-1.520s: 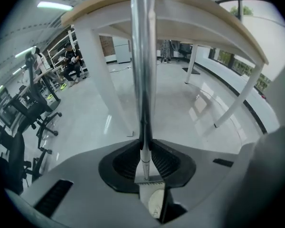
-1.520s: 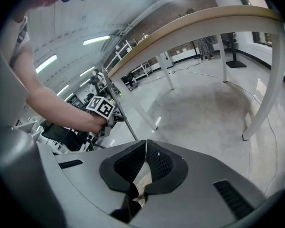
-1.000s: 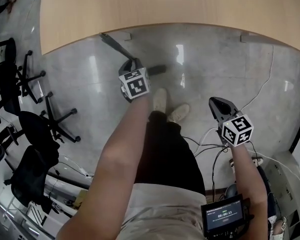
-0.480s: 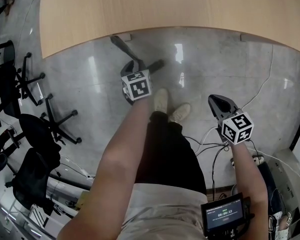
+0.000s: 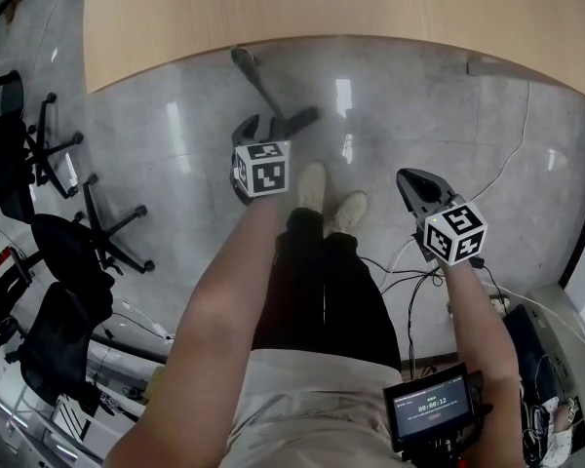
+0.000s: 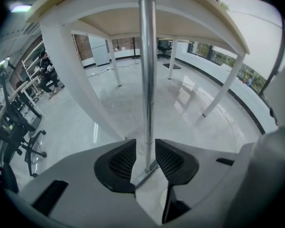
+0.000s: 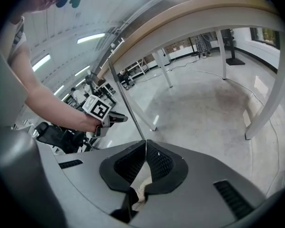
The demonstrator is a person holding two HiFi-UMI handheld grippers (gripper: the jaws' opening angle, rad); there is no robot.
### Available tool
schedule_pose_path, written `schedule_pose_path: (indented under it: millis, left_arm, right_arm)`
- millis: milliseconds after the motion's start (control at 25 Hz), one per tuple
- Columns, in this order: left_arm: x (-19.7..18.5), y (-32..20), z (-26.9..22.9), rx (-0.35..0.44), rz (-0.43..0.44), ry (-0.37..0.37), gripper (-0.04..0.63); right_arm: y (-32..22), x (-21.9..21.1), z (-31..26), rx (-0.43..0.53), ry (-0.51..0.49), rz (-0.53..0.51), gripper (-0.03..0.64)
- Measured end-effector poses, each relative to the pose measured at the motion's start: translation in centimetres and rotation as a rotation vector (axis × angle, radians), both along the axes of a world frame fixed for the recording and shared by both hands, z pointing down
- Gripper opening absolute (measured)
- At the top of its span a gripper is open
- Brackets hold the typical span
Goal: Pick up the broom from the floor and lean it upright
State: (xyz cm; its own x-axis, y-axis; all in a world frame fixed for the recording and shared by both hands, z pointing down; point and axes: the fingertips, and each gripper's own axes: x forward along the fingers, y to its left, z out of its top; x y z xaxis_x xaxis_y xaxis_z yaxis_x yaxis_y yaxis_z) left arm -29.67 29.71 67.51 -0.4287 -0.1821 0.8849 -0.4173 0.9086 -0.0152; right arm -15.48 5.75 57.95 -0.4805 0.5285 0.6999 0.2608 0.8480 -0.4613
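The broom (image 6: 146, 75) stands nearly upright on the pale grey floor (image 5: 439, 115), just past the person's shoes (image 5: 314, 187). Its handle is a thin, bare silver metal pole. In the head view the pole slants up and to the far left, and its top end reaches the curved edge of the light wooden worktop (image 5: 322, 8). Whether it actually rests on that edge cannot be told for sure. In the left tool's view the pole rises straight across the rim of the worktop and out of the top of the picture. The dark broom head (image 5: 300, 119) sits at the pole's foot, stretching to the right along the floor.

The left tool (image 6: 146, 148) is around the lower part of the pole. Its jaws are opening, and the pole stands between the two ribbed black pads with a narrow gap on each side, so nothing pinches it. The right tool (image 7: 145, 148) hangs well apart to the right, over bare floor. Its jaws are pressed together with nothing between them.

Black office chairs (image 5: 68, 252) crowd the left side of the floor. Thin cables (image 5: 512, 159) trail along the right. A small lit screen (image 5: 429, 409) is at the person's waist.
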Motion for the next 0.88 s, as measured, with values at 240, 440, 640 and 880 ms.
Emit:
schedule_pose_path:
  millis: [240,440,640,880]
  left_arm:
    - [3.4,3.5,-1.4,0.024,0.014,0.004,0.061]
    - [7.9,5.7,-4.2,0.138,-0.050,0.011,0.023]
    - [13.7,6.2,-8.5,0.267,-0.049,0.024,0.017]
    - [19.6,8.4,-14.9,0.362,-0.172,0.004,0.015]
  right_arm:
    - [2.9,-1.2,-0.2,-0.093,-0.016,-0.005,0.018]
    - [6.1,-0.5,-2.1,-0.080,-0.052,-0.133,0.018]
    - [6.0,-0.5,-4.6,-0.071,-0.071,-0.148,0.018]
    - [4.5,0.3,-8.2,-0.026,-0.073,-0.156,0.018]
